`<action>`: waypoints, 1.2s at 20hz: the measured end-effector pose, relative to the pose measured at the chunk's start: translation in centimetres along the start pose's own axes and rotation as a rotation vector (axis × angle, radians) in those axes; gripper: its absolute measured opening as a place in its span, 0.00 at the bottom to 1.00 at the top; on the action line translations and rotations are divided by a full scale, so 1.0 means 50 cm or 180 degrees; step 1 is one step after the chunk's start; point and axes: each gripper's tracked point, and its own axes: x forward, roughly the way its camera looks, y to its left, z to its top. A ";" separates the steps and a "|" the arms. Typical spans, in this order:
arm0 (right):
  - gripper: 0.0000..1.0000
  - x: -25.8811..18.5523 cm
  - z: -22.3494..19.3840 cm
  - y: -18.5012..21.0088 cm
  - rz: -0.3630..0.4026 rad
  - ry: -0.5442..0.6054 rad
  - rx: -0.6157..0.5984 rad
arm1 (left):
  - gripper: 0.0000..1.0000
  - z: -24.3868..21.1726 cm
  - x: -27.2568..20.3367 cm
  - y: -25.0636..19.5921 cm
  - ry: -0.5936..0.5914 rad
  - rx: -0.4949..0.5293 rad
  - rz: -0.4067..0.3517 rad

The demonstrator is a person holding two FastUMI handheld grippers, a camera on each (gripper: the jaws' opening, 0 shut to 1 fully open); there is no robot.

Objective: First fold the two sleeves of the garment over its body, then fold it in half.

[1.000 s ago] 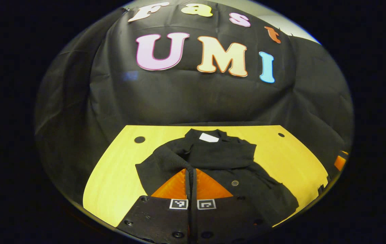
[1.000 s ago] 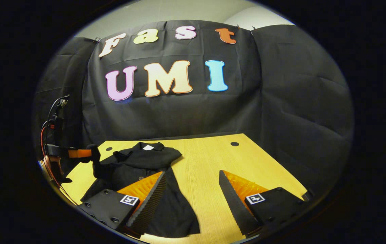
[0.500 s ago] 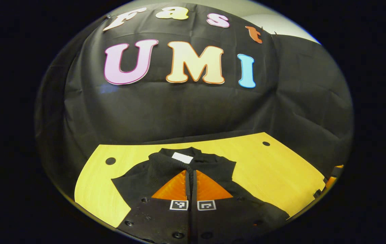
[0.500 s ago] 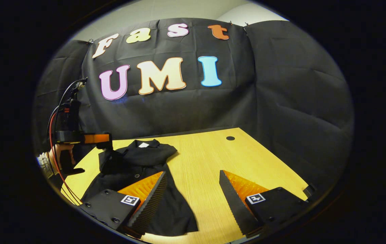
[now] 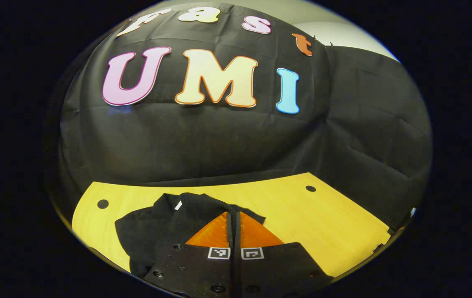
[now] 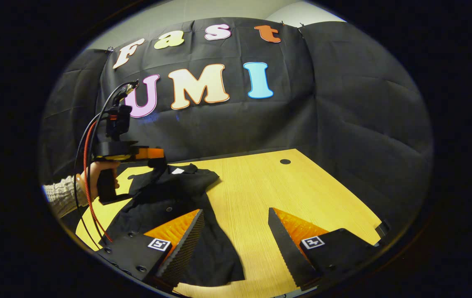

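Note:
A black garment [image 6: 178,194] lies on the yellow table [image 6: 261,186], collar and white label [image 6: 177,170] at the far end. Its right sleeve is folded across the chest. My left gripper [image 6: 162,159], held by a hand [image 6: 95,174], is shut on the left sleeve and holds it lifted above the garment's chest. In the left gripper view the sleeve cloth [image 5: 203,205] drapes over the left gripper [image 5: 233,213], whose two fingers meet. My right gripper [image 6: 234,223] stands open above the garment's lower right hem, nothing between its fingers.
The table [image 5: 323,215] has round cable holes [image 6: 285,161] near its far corners. Black cloth walls close in behind and to both sides. Bare tabletop stretches to the right of the garment. Cables hang from the left gripper.
The left gripper has risen and carried the left sleeve rightward over the garment's body. The right gripper has stayed open and hardly moved.

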 end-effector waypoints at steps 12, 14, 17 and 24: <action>0.99 0.035 -0.050 0.020 0.0158 0.0188 0.0002 | 0.00 -0.069 0.139 -0.101 0.0235 0.0071 -0.0196; 0.98 0.037 -0.056 0.016 0.0169 0.0205 0.0012 | 0.00 -0.093 0.156 -0.102 0.0303 0.0039 -0.0169; 0.98 0.046 -0.069 0.015 0.0181 0.0248 0.0025 | 0.00 -0.115 0.176 -0.112 0.0367 -0.0045 -0.0176; 0.99 0.047 -0.082 0.008 0.0176 0.0269 0.0033 | 0.00 -0.112 0.180 -0.110 0.0336 -0.0033 -0.0144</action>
